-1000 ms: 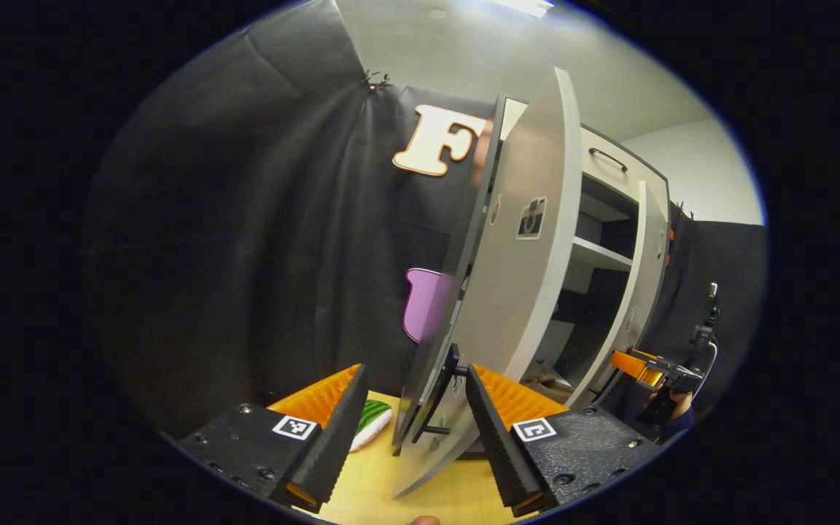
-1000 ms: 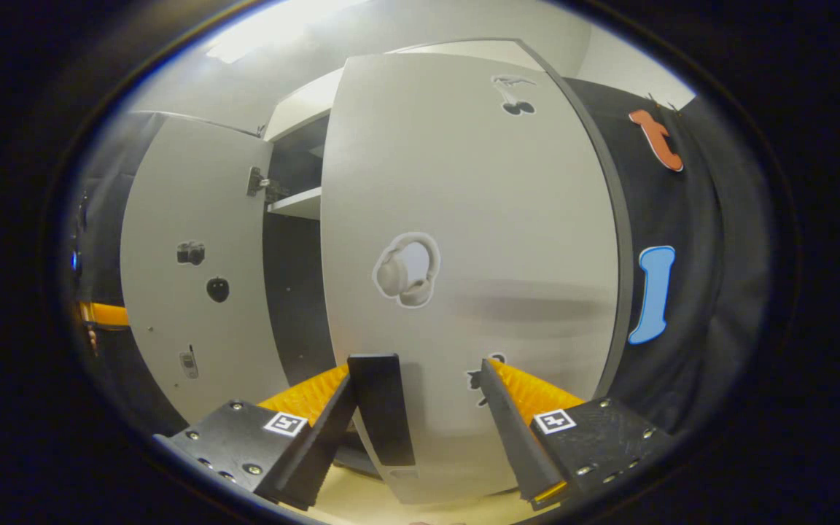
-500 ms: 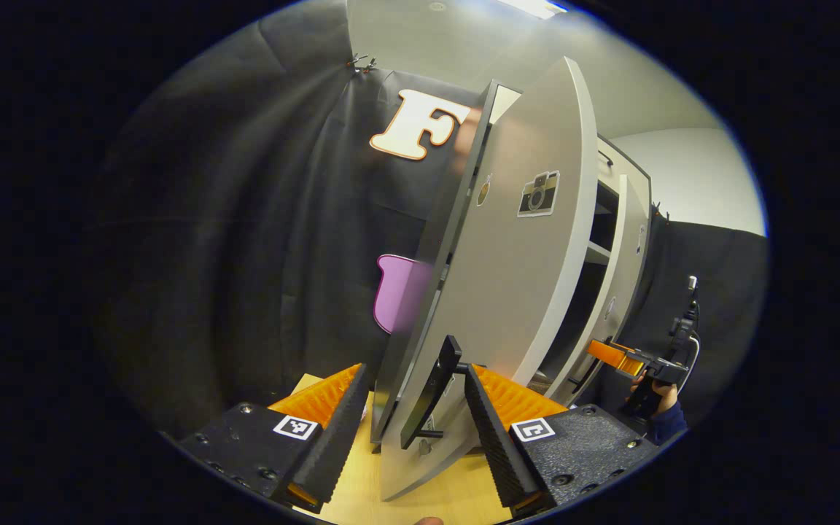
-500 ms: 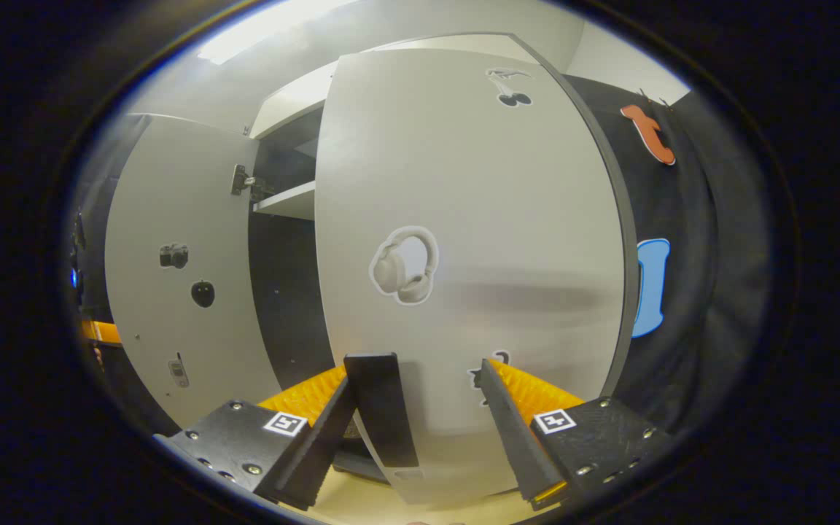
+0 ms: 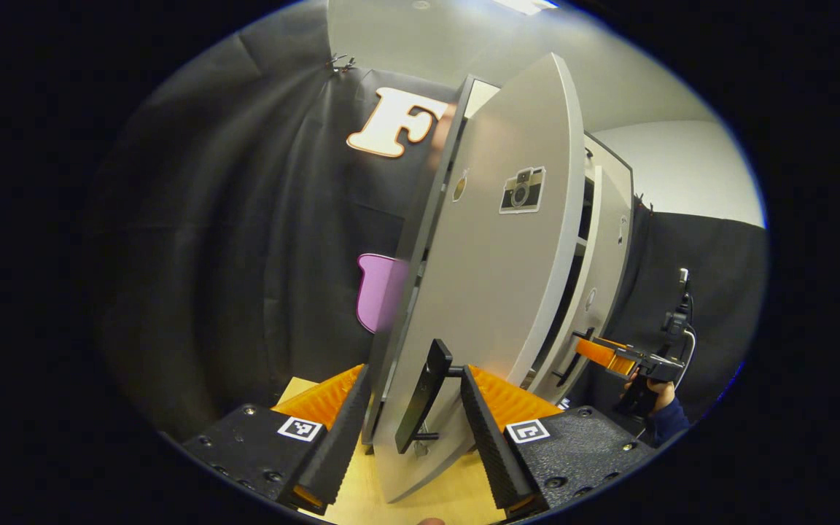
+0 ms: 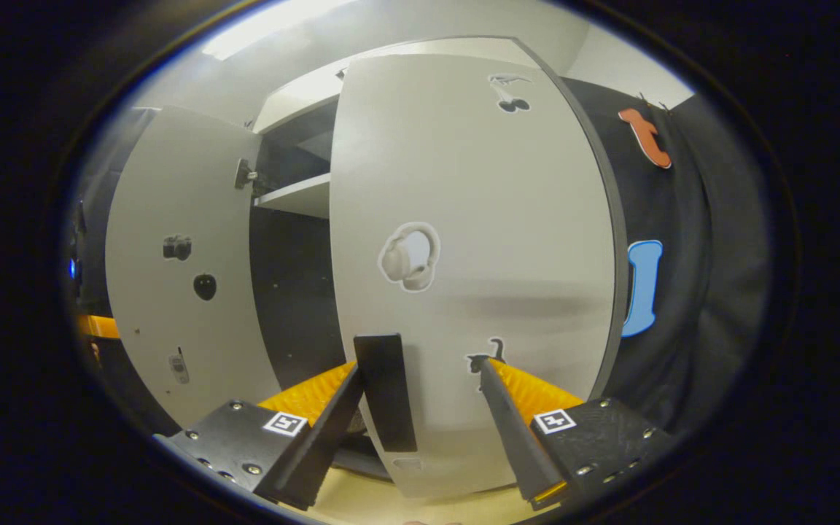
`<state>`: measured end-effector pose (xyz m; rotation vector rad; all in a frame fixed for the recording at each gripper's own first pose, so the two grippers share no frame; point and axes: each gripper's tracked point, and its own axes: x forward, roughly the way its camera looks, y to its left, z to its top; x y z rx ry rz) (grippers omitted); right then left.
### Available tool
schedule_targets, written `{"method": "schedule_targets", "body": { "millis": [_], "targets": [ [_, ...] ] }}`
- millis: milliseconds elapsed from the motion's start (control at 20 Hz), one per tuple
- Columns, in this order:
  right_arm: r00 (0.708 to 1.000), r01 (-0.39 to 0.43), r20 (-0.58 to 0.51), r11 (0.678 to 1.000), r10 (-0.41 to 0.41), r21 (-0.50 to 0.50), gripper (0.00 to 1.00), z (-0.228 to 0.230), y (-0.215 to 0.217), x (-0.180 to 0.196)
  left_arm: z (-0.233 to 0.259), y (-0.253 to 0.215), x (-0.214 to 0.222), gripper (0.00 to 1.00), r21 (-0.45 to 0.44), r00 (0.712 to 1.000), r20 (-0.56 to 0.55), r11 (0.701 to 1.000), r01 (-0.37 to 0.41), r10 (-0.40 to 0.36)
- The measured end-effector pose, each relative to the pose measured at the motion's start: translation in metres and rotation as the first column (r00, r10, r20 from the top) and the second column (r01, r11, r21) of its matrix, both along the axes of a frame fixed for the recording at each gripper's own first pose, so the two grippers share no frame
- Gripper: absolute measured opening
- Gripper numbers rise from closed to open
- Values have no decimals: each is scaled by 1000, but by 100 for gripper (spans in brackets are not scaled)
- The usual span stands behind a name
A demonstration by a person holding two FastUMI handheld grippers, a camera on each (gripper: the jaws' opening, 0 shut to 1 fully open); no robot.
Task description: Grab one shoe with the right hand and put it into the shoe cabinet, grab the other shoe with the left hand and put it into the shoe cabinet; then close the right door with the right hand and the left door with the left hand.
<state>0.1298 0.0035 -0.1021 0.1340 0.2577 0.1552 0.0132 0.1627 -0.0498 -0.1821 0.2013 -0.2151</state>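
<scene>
I'm on the door-closing step, with both cabinet doors part way shut and a dark gap between them. My left hand-held gripper (image 5: 409,430) is spread wide, its fingers either side of the left door (image 5: 493,277) and the black handle (image 5: 420,397); neither finger presses on anything that I can see, so it is released, not grasping. My right hand-held gripper (image 6: 420,430) is likewise spread open in front of the right door (image 6: 464,240), with that door's black handle (image 6: 385,390) just by its left finger. In the left gripper view I can see the right gripper farther off, at the right door's edge. The shoes are hidden behind the doors; I judge they are inside the cabinet (image 6: 296,197), though I cannot see them. To do this well I would push each door flat with the finger beside the handle, swing in line with the hinge, bring the right door home first, and keep the fingers from catching between the two edges over the worktop (image 5: 456,496).
</scene>
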Motion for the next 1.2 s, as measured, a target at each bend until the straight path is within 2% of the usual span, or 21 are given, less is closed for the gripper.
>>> {"method": "schedule_targets", "body": {
  "millis": [350,450,500,800,1150,1200],
  "targets": [
    [999,50,-9,999,-50,-1,97,1,-25,-21,-4,-38,7,77,-30,996,-1,996,86,-86],
    [997,71,-13,997,-71,1,97,2,-35,-27,-5,-48,9,72,-28,994,0,994,108,-108],
    [997,82,-15,997,-81,5,97,2,-40,-30,-6,-52,9,77,-32,993,-1,992,119,-119],
    [992,122,-25,992,-122,19,97,4,-59,-44,-9,-79,17,77,-70,985,-7,982,173,-174],
    [987,156,-36,988,-156,1,97,4,-76,-60,-14,-109,34,77,-55,977,-5,975,213,-214],
    [986,163,-36,987,-163,-1,97,4,-79,-62,-15,-116,38,83,-48,976,-6,975,218,-218]
  ]
}}
